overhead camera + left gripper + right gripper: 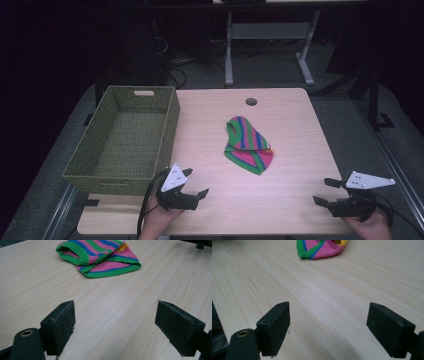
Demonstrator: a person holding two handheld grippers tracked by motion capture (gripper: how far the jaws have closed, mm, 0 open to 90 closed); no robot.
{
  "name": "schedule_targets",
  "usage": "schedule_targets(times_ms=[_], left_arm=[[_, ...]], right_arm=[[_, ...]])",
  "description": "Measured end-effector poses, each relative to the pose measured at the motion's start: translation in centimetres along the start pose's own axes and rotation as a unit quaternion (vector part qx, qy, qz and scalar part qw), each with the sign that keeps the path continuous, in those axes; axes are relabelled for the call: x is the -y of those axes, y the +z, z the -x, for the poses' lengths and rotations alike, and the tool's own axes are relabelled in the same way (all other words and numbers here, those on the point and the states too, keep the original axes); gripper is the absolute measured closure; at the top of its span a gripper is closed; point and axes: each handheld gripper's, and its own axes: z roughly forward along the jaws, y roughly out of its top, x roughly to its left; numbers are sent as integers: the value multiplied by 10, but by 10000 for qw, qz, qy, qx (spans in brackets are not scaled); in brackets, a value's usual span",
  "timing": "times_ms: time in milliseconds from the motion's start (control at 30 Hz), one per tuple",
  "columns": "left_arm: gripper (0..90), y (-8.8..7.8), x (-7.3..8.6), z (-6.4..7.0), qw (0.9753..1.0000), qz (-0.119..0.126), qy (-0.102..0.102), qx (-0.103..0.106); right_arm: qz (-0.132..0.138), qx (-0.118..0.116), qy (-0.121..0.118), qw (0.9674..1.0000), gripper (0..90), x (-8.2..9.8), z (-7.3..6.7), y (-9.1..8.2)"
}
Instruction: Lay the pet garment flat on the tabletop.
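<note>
**Striped knit on pale wood, both tongs wide and empty**

Knitted in green, pink and blue stripes, the small garment (248,145) lies crumpled near the middle of the table (295,200), and I place everything else by it. It rests flat on the wood, its green-edged hem turned toward me, with a spot of orange at its right edge. Beyond the garment, toward the far edge of the table, there is a round cable hole (251,102). Left of the garment stands a green woven basket (165,131), its near corner hanging over the table's left edge; garment and basket are well apart.

My left tongs (195,183) sit nearer to me than the garment and off to its left, just beside the basket's near right corner. Their jaws stand wide apart with nothing but bare wood between them; in the left gripper view the garment (100,258) lies ahead of the pads, not touching them.

My right tongs (322,191) are nearer to me than the garment and well off to its right, close to the table's right corner. They too gape wide and grip nothing. In the right gripper view a corner of the garment (322,248) shows at the top, well apart from the jaws.
</note>
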Motion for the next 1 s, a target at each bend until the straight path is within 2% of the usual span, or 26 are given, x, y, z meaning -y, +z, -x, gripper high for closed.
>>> schedule_targets(times_ms=[233, 367, 433, 533, 667, 833, 900, 967, 1000], left_arm=[[161, 0, 1, 0, 10000, -15, -37, 7], [161, -2, 0, 0, 10000, 34, -25, -8], [161, -4, -1, -1, 10000, 79, -30, -42], [161, -6, -1, -3, 9999, 134, -87, -57], [161, -7, -1, -4, 9998, 124, -97, -75], [161, -7, -2, -4, 9998, 171, -84, -67], [161, -6, -2, -3, 9998, 166, -99, -67], [161, -6, -2, -3, 9999, 141, -57, -44], [161, -6, -3, -2, 9999, 130, -20, -46]], right_arm=[[-195, -146, -253, 9994, 176, -18, -9, 13], [-312, -279, -435, 9982, 176, -38, -11, 26], [-498, -316, -495, 9970, 169, -52, -11, 34], [-589, -404, -562, 9959, 170, -69, -7, 40], [-633, -523, -500, 9954, 165, -91, 3, 46], [-707, -533, -571, 9944, 167, -110, 9, 51], [-777, -564, -589, 9936, 167, -124, 12, 56], [-789, -562, -630, 9933, 167, -128, 14, 57], [-823, -588, -623, 9929, 167, -136, 16, 60]])
